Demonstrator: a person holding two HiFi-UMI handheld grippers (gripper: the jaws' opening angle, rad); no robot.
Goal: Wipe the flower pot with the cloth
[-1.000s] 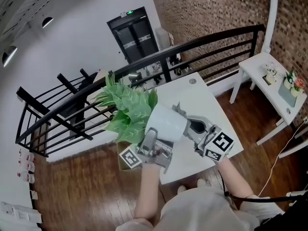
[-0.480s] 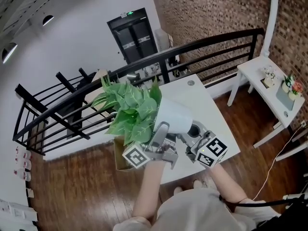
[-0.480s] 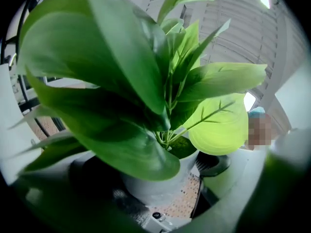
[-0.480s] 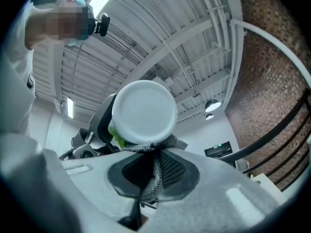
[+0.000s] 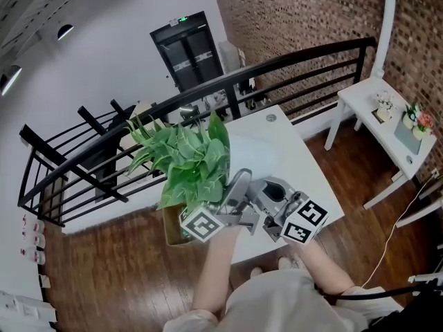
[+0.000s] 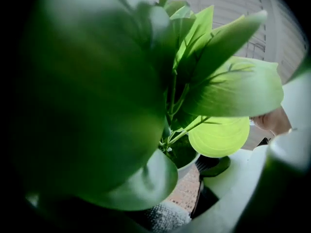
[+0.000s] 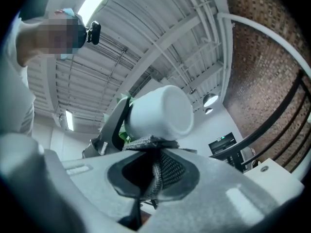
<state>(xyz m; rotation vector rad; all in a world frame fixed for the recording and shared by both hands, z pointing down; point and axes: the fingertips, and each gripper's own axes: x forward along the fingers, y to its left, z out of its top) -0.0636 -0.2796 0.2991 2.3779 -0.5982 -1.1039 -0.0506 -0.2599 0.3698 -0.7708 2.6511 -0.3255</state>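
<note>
Wiping step underway: left gripper (image 5: 239, 185) clamps wide on white round flower pot (image 7: 160, 111) w/ green leafy plant (image 5: 187, 158), tilted above white table (image 5: 304, 164), right gripper (image 5: 270, 194) pinches grey knitted cloth (image 7: 160, 166) under it (touching); next prob. needs rubbing round pot's wall.

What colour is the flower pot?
The pot is plain white; the right gripper view shows it best.

Left hand-held gripper (image 5: 237, 187): grey metal and plastic, white marker cube (image 5: 202, 225) with black square codes at rear. Right hand-held gripper (image 5: 268, 198): same grey build, same cube, moulded matte jaws with dark recess. Pale off-white top (image 5: 277, 303), forearms uncovered. Thin black cable (image 5: 363, 294) at right side.
</note>
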